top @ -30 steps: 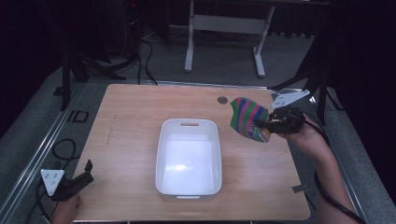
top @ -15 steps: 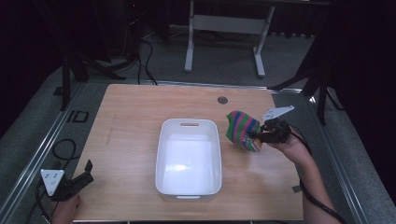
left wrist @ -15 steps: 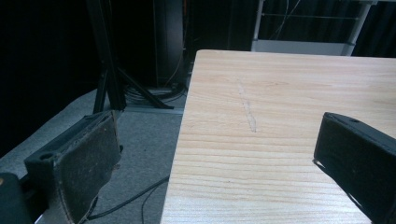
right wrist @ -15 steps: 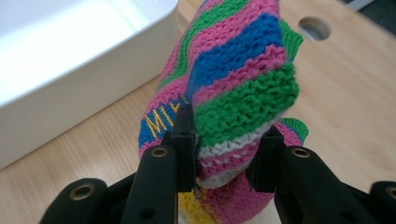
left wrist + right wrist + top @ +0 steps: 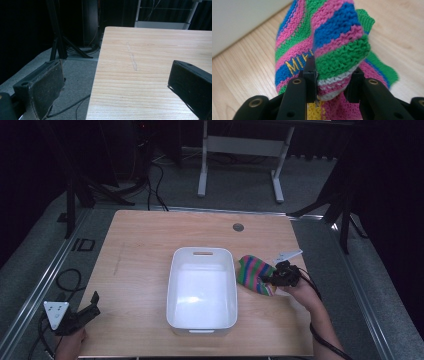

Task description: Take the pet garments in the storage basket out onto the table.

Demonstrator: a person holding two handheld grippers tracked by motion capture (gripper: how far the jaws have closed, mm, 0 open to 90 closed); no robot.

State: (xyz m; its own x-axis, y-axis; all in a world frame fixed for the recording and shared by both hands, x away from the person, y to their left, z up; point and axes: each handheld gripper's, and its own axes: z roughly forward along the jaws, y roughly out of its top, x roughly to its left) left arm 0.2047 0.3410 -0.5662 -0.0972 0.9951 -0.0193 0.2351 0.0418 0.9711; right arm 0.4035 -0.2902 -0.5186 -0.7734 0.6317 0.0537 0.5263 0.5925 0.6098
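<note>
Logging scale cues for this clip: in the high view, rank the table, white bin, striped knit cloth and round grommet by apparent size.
1. Table
2. White bin
3. Striped knit cloth, clamped in the right hand-held gripper
4. Round grommet
No two look alike.

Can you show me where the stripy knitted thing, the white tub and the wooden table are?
stripy knitted cloth (image 5: pixel 254 274), high view, on its striped middle.
white tub (image 5: pixel 202 326), high view, on its near rim.
wooden table (image 5: pixel 140 250), high view, on bare wood left of the tub.
</note>
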